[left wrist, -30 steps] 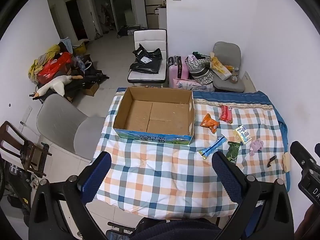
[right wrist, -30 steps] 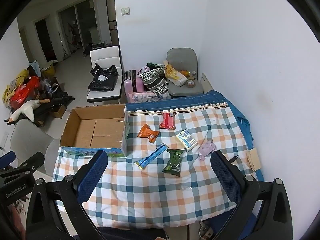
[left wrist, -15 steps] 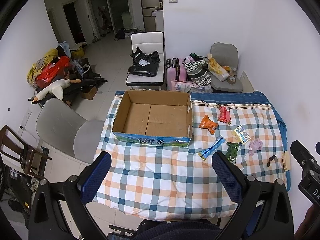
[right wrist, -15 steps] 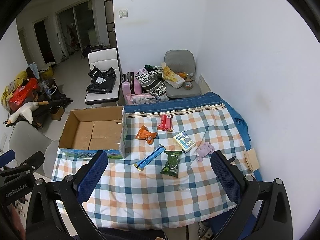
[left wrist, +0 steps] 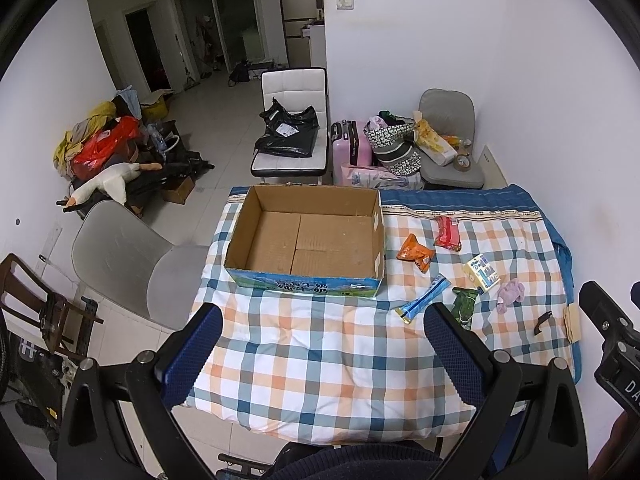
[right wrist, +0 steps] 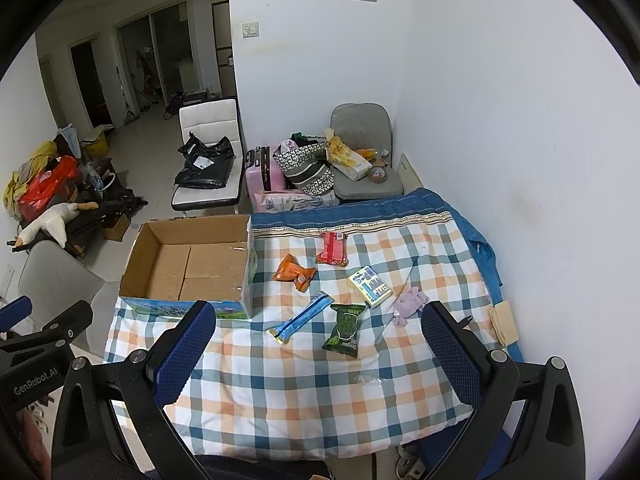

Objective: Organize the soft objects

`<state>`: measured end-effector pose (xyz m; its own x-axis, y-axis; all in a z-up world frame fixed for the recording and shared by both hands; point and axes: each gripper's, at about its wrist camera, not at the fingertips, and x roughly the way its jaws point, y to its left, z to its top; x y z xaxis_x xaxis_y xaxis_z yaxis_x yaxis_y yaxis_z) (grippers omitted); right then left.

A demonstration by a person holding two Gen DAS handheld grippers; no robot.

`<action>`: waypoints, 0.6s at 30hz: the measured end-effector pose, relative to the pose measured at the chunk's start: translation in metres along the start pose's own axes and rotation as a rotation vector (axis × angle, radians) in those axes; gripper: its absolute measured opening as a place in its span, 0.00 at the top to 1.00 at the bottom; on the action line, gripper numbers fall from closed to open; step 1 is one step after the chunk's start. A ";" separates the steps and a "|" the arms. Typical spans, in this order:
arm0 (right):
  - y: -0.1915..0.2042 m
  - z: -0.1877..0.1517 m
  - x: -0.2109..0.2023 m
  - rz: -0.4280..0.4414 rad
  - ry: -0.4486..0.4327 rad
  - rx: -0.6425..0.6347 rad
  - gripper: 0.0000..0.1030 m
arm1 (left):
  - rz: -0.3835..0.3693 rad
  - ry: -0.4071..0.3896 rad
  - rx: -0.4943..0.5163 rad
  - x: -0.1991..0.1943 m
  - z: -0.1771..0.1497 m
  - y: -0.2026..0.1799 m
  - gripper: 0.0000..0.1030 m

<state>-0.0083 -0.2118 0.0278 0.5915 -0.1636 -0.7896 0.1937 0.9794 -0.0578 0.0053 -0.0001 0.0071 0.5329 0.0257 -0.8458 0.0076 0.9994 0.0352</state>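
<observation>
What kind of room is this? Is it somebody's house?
Probably a lived-in home, likely a living or spare room. A checked quilt covers a table or bed with a cardboard box and snacks on it, a pink suitcase and bags sit by the wall, and clothes are piled on the tiled floor.

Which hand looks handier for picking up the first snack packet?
Probably the right gripper: the blue packet and green packet lie between its open fingers. From the left gripper they sit off to the right, and the empty cardboard box lies ahead.
</observation>
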 end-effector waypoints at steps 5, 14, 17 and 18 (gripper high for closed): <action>0.000 0.001 0.000 -0.001 -0.001 -0.001 0.00 | 0.002 -0.004 -0.001 0.000 0.000 -0.001 0.00; 0.000 0.002 0.000 -0.001 -0.003 -0.001 0.00 | 0.003 -0.008 -0.002 -0.001 -0.001 -0.001 0.00; 0.001 0.002 -0.001 -0.001 -0.004 -0.002 0.00 | 0.006 -0.014 -0.001 -0.002 0.000 -0.003 0.00; 0.001 0.003 0.000 -0.001 -0.004 -0.002 0.00 | 0.006 -0.015 -0.002 -0.002 0.001 -0.004 0.00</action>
<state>-0.0059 -0.2115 0.0293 0.5942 -0.1649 -0.7872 0.1929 0.9794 -0.0595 0.0054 -0.0041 0.0094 0.5455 0.0317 -0.8375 0.0026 0.9992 0.0395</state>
